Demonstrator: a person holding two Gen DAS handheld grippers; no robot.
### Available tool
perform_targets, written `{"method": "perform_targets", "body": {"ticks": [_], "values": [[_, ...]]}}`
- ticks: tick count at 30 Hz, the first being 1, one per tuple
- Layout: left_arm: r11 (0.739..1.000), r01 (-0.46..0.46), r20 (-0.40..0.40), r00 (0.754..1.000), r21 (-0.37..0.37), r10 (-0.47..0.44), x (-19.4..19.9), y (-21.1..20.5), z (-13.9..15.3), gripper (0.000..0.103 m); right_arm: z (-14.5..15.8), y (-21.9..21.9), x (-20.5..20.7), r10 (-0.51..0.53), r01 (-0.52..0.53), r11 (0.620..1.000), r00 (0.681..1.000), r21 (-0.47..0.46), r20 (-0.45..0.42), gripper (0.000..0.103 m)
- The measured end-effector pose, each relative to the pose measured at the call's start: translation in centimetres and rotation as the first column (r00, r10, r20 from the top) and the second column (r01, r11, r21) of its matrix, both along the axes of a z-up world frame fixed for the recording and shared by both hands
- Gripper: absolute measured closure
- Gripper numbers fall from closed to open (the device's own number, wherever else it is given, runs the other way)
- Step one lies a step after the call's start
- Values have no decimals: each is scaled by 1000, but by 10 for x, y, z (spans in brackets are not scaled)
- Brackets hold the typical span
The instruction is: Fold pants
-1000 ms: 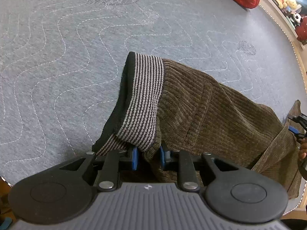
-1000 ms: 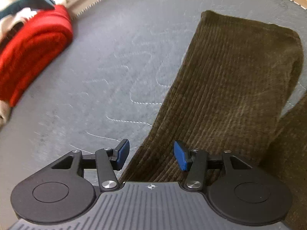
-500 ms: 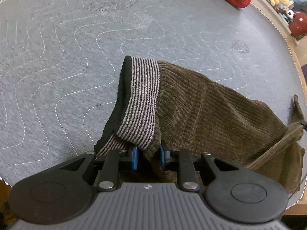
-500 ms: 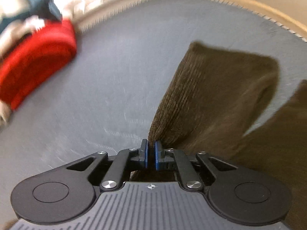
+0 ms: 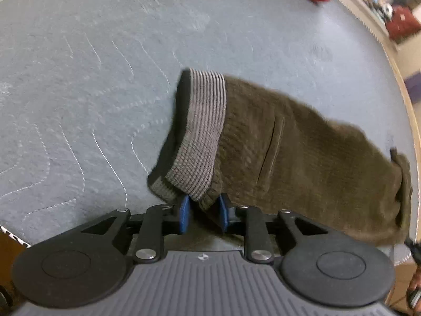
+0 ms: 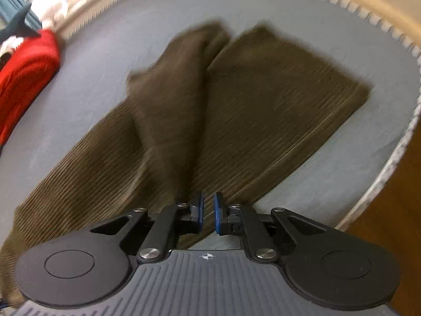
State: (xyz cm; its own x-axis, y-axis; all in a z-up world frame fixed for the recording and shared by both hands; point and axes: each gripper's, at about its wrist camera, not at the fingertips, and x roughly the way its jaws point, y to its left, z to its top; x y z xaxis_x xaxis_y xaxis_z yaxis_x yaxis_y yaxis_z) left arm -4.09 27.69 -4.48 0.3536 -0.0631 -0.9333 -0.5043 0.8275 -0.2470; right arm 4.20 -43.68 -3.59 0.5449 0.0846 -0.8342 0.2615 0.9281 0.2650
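Because the corduroy pants [image 5: 302,158] look soft and floppy, the left gripper [image 5: 202,213] pinches the waistband corner; the right gripper [image 6: 208,213] clamps a leg edge.

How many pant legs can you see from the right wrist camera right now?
2. One leg lies flat on the right; the other runs up the middle-left, lifted and twisted, its edge pinched by the right gripper.
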Motion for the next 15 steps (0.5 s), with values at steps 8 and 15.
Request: {"method": "perform_targets", "body": {"ticks": [8, 15], "values": [[963, 94, 86, 989, 253, -119, 25, -57, 32, 51, 35, 0, 9, 17, -8, 999, 969, -39, 245, 75], [837, 150, 137, 957, 526, -257, 31, -110, 48, 51, 41, 41, 69, 144, -105, 983, 949, -148, 280, 59]]}}
